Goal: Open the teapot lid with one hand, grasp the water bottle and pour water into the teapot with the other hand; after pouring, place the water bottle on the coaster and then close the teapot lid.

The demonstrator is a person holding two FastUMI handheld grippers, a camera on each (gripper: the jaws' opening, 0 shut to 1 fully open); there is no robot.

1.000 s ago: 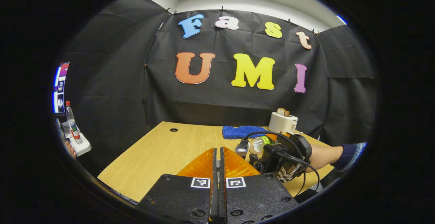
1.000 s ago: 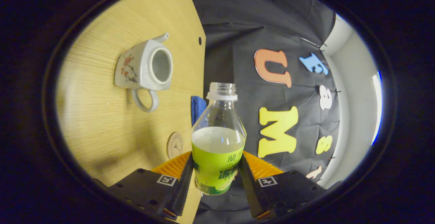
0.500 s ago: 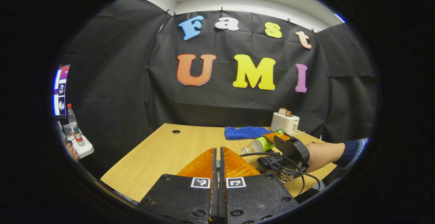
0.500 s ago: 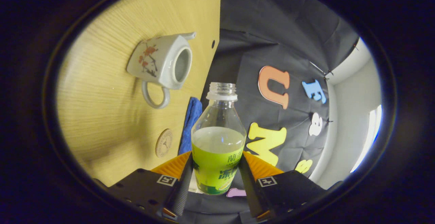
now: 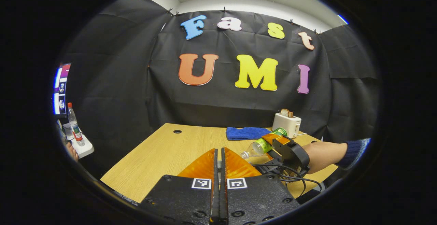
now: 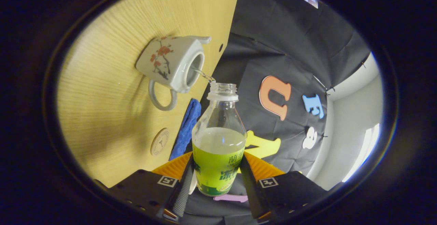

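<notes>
Right gripper view: right gripper (image 6: 215,180) has its jaws clamped on the water bottle (image 6: 219,143), one finger each side of the green label, low on the body. Bottle long axis runs straight out along the fingers, open neck pointing away from the camera. Bottle is tipped over: in the left gripper view its neck points down and toward that camera's left, base up by the holding hand (image 5: 319,155).

Thin stream of water (image 6: 204,75) leaves the bottle mouth and lands in the open top of the teapot (image 6: 172,64). Teapot sits on the bench (image 6: 112,92), lid off, mouth just beyond and to the left of the bottle neck in this view; handle toward the gripper, spout on the far side. So pouring is under way; looks like most of the water is not yet out.

Coaster (image 6: 159,141) lies flat on the bench, nearer the gripper than the teapot, just beside the blue cloth (image 6: 186,129). Next set-down target; bottle has to come back upright first.

Left gripper view: left gripper (image 5: 219,170) jaws are pressed together. Whether the lid is pinched there I can't tell; no lid visible. Toaster (image 5: 286,122) sits at the back of the bench.
</notes>
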